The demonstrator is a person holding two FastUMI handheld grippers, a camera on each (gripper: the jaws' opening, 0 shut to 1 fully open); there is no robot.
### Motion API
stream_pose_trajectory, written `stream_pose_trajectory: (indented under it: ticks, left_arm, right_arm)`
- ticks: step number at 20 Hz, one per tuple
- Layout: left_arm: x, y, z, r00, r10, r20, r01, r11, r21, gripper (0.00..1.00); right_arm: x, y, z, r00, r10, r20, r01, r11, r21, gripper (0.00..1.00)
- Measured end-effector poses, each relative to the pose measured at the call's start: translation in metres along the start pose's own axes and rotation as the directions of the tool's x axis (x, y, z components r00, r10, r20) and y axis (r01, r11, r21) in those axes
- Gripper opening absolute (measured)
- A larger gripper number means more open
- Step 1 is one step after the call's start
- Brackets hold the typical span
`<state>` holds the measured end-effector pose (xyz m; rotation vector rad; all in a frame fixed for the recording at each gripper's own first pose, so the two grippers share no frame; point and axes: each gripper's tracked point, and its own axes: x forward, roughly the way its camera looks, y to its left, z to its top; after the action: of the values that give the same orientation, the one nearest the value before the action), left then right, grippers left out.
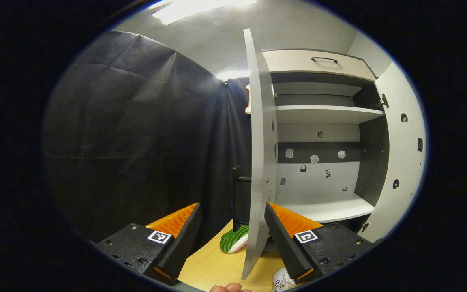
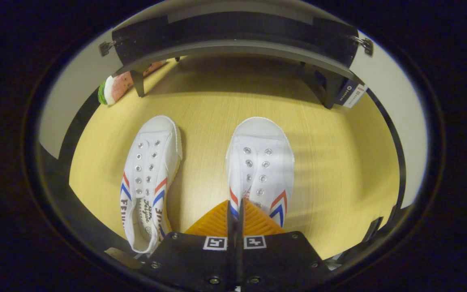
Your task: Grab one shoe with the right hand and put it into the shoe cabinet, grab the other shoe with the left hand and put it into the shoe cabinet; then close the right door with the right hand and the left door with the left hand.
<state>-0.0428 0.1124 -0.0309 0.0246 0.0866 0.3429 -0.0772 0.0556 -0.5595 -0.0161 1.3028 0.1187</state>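
Looking left first: left gripper (image 1: 232, 239) raised toward the shoe cabinet (image 1: 326, 115), jaws spread wide, nothing between them but the thin edge of the open left door (image 1: 260, 154), which stands in the gap untouched. Beyond the door, bare shelves; further right, the right door (image 1: 403, 150) swung fully open. Low in the same view, a green striped object (image 1: 233, 240) lying on the wooden floor (image 1: 213, 265), purpose unclear.

Moving right, in the right gripper view: right gripper (image 2: 236, 215) pointing steeply down, fingers pressed together, tips over the collar of the right-hand shoe (image 2: 261, 162); impossible to tell whether any fabric is pinched. Left-hand shoe (image 2: 149, 174) lying just beside, apart from its twin, toes toward the cabinet base.

Risks, as judgement: closed fingers merely nudging the shoe away instead of grasping; a thin pinch on the collar slipping during the lift; the left gripper bumping the left door and swinging it shut before either shoe is inside.
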Motion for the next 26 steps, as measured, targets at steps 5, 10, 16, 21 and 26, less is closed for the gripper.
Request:
stream_pose_trajectory:
  ticks: [5, 10, 16, 21, 26]
  left_arm:
    - [0.000, -0.001, 0.000, 1.000, -0.011, 0.003, 0.011, 1.000, -0.002, 0.94]
    - [0.000, -0.002, 0.000, 1.000, -0.026, 0.004, 0.026, 1.000, 0.006, 0.95]
    - [-0.001, 0.000, 0.003, 0.999, -0.030, 0.016, 0.030, 1.000, 0.006, 0.95]
    - [-0.003, 0.006, 0.002, 1.000, -0.024, 0.018, 0.024, 1.000, -0.009, 0.93]
    - [-0.004, 0.014, 0.003, 1.000, 0.006, 0.029, -0.006, 1.000, 0.003, 0.95]
  right_arm:
    - [-0.023, 0.001, 0.010, 0.997, 0.047, 0.055, -0.054, 0.991, 0.120, 0.00]
    - [-0.075, 0.016, 0.051, 0.978, 0.108, 0.177, -0.136, 0.978, 0.156, 0.00]
    - [-0.199, 0.023, 0.161, 0.873, 0.147, 0.466, -0.230, 0.965, 0.127, 0.03]
    - [-0.275, 0.019, 0.252, 0.745, 0.131, 0.654, -0.210, 0.977, 0.044, 0.00]
    - [-0.275, 0.004, 0.346, 0.694, 0.076, 0.716, -0.141, 0.989, 0.032, 0.00]
